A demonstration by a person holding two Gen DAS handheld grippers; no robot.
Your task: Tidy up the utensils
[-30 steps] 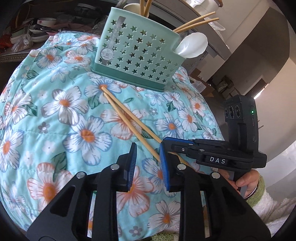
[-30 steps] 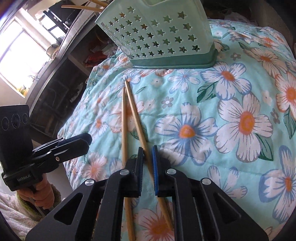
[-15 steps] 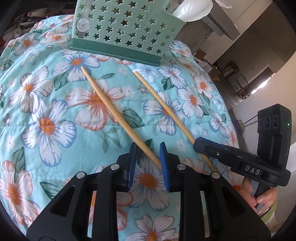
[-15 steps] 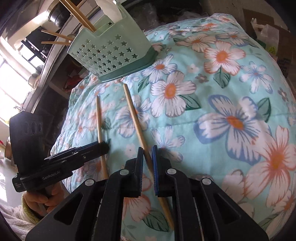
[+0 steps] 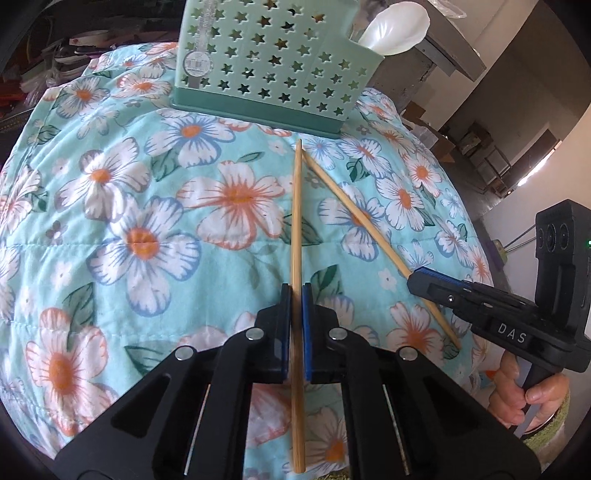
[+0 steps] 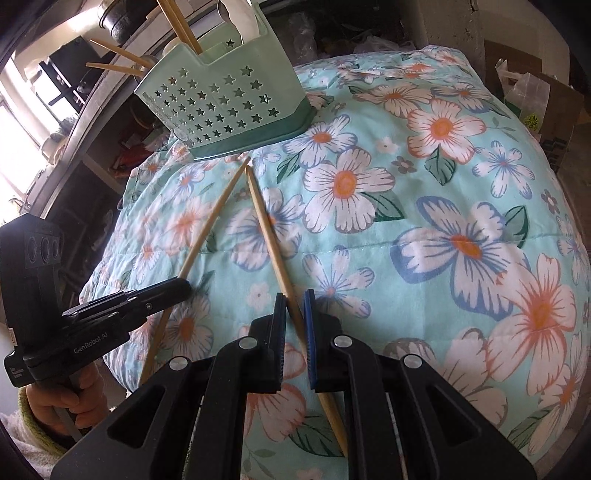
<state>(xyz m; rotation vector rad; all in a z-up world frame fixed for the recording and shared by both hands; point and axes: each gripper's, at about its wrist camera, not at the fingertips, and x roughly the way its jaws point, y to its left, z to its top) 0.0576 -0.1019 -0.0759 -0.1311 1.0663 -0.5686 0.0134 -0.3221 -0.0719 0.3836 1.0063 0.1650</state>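
- Quilt (image 5: 110, 206): pale turquoise, printed with large white flowers, orange centres, blue or coral outlines, dark green leaves.
- Utensil holder (image 5: 266, 59): mint green, pierced with star-shaped holes, darker teal base.
- Spoon (image 5: 395, 26) in the holder: pearly white.
- Chopsticks (image 5: 296, 229): light tan bamboo.
- Left hand-held gripper (image 5: 295, 295): black body, blue pads, silver rivets.
- Right hand-held gripper (image 6: 294, 299): black, blue pads; white lettering seen from the left wrist.
- Sleeve (image 6: 26, 421): yellow-green cuff, white fleece.
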